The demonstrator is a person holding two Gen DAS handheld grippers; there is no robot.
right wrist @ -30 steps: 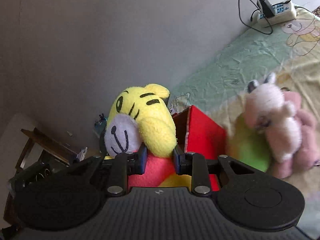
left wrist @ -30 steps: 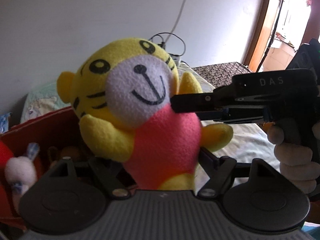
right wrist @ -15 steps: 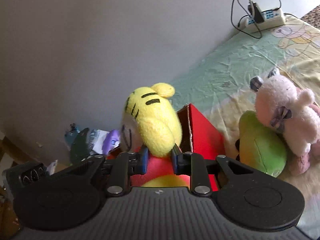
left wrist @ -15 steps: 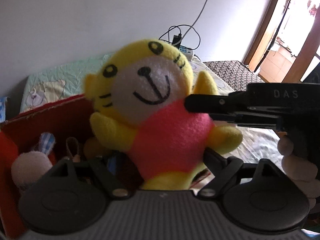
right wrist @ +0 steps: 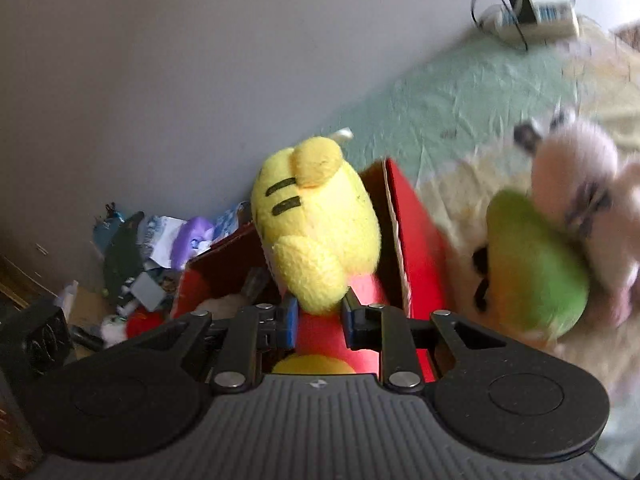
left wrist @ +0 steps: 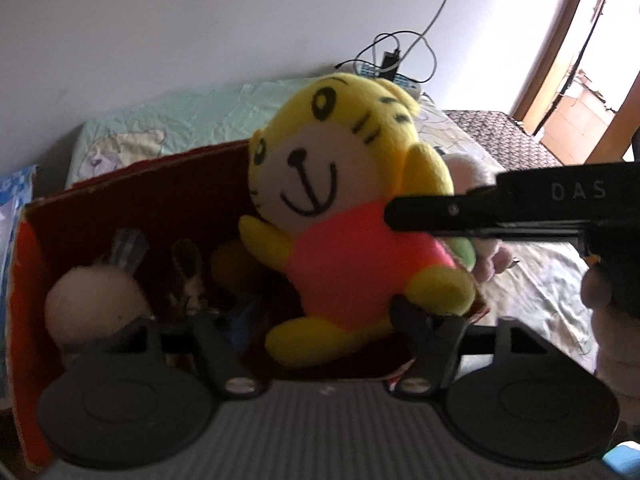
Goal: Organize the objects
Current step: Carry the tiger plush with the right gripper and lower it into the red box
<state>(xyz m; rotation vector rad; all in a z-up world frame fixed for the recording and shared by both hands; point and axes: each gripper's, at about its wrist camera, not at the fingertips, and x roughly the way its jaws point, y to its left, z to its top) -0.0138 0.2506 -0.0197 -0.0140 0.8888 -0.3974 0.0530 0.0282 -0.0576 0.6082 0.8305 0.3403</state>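
Your left gripper [left wrist: 316, 320] has been closing yet stands apart, pads off the tiger plush [left wrist: 344, 216]. The plush, higher a second ago, now hangs over the red box [left wrist: 132, 196]. Your right gripper [right wrist: 320, 320] clamps its neck; release looks next.

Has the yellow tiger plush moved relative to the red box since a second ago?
Yes. The tiger plush, pinched by the right gripper, was up in front of the wall; it now sits lower, over the red box opening.
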